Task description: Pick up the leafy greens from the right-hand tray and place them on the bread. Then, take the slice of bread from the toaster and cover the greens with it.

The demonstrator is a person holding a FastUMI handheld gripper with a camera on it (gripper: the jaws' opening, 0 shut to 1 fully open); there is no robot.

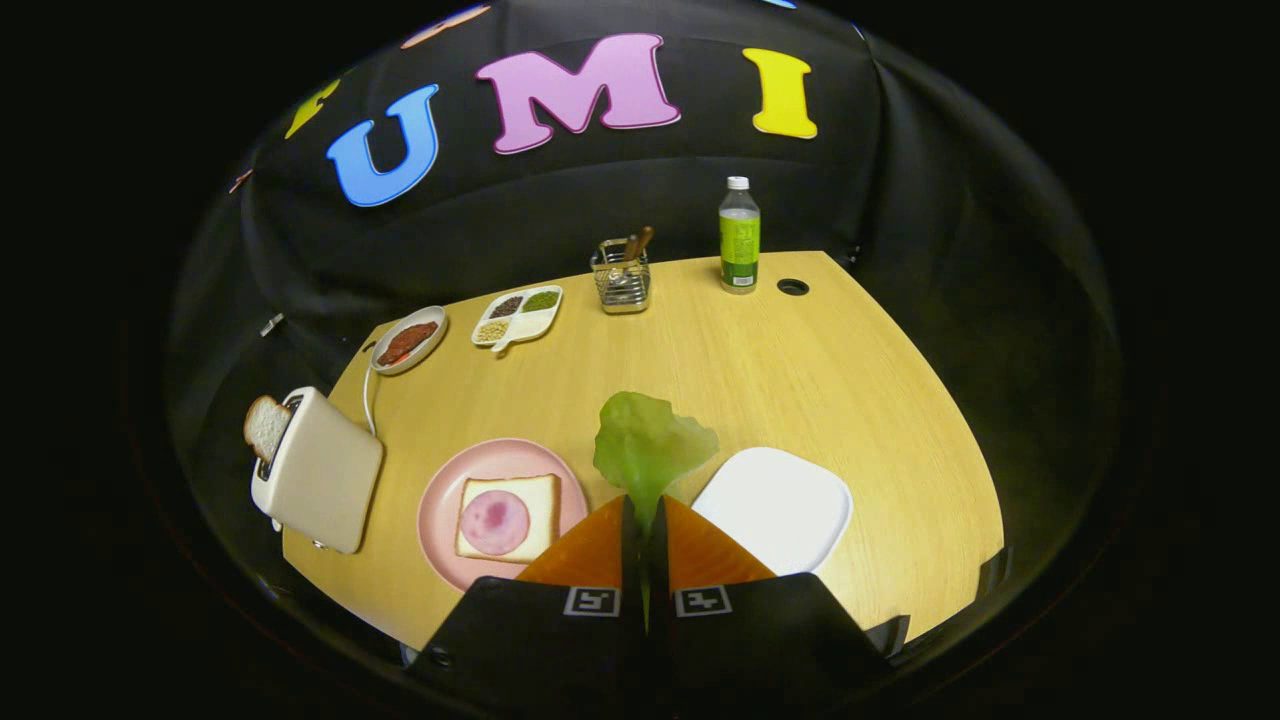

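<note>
My gripper (644, 512) is shut on the stem of a green lettuce leaf (650, 445), which sticks up ahead of the fingertips, held high above the wooden table (800, 370). Below and to the right of the fingers lies the white tray (780, 505), bare. To the left of the fingers a pink plate (450, 500) holds a slice of bread (520, 520) topped with a round slice of ham (495, 522). Further left stands a cream toaster (325, 470) with a second bread slice (265, 425) sticking out of its slot.
At the table's far side are a small dish of red-brown food (408, 340), a divided white dish of grains (517, 315), a wire utensil holder (621, 277) and a green-labelled bottle (739, 238). A round cable hole (792, 287) is by the bottle.
</note>
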